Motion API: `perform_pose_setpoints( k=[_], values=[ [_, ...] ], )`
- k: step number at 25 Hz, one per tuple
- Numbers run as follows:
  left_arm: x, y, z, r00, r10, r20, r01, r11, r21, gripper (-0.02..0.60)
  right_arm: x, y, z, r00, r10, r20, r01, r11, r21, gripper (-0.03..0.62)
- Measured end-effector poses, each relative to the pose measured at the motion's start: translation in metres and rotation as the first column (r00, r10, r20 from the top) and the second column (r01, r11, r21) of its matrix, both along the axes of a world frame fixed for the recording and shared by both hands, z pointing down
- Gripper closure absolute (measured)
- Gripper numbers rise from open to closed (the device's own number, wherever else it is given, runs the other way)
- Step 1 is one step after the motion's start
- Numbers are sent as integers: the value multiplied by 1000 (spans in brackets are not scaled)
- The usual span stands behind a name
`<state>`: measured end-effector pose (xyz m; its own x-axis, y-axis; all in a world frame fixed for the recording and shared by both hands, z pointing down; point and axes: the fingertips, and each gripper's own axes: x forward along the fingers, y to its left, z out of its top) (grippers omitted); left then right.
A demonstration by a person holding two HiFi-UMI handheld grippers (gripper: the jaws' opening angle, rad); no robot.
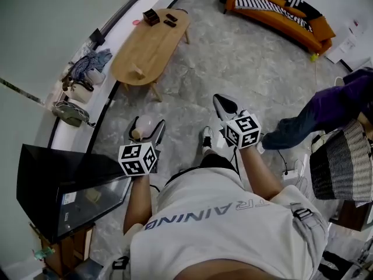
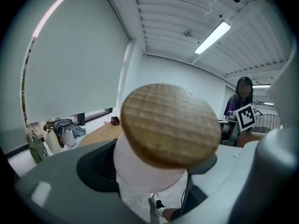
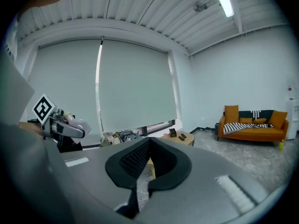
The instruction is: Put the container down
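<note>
2 grippers are held out in front of the person, above a grey marbled floor point(image 1: 245, 57). The left gripper point(image 1: 145, 132) clamps a white container point(image 2: 149, 169) between wide-set jaws, with the pads pressing on its sides. The container lies tipped over, with its long axis along the gripper. Its round wooden lid point(image 2: 170, 125) faces back and slightly up at the gripper's camera, and its base points ahead toward an oval wooden table point(image 1: 148, 51). The container is in the air, short of the table's near end, and only floor lies between them. The right gripper point(image 3: 147, 162) has its jaws together on nothing. A few small dark items sit on the table's far end. A black box point(image 1: 58, 182) stands close on the left, just beside the left gripper. On the right are a seated person point(image 1: 326, 112) and a woven basket point(image 1: 344, 162), and an orange sofa point(image 1: 280, 10) stands well beyond.
</note>
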<state>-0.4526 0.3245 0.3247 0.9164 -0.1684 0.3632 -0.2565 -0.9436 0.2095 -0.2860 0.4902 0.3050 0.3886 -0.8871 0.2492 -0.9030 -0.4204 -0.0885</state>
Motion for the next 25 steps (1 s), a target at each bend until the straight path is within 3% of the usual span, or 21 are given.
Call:
perform_pose_setpoints(
  k=[6,18,25],
  values=[
    [58,-29,-3,1000,-23,-1,23,1000,2,179,59,-37,-1,1000,-28,-3,28,1000,14,577],
    [224,-68,-15,998,-66,7,66,998,17,179,236,-77,-4,999,-50,20,50,998,25,577],
    [300,-86,-1,995,-100,9,100,995,-4,179,314,-89,12,997,-65,28,65,998,10,577]
  ],
)
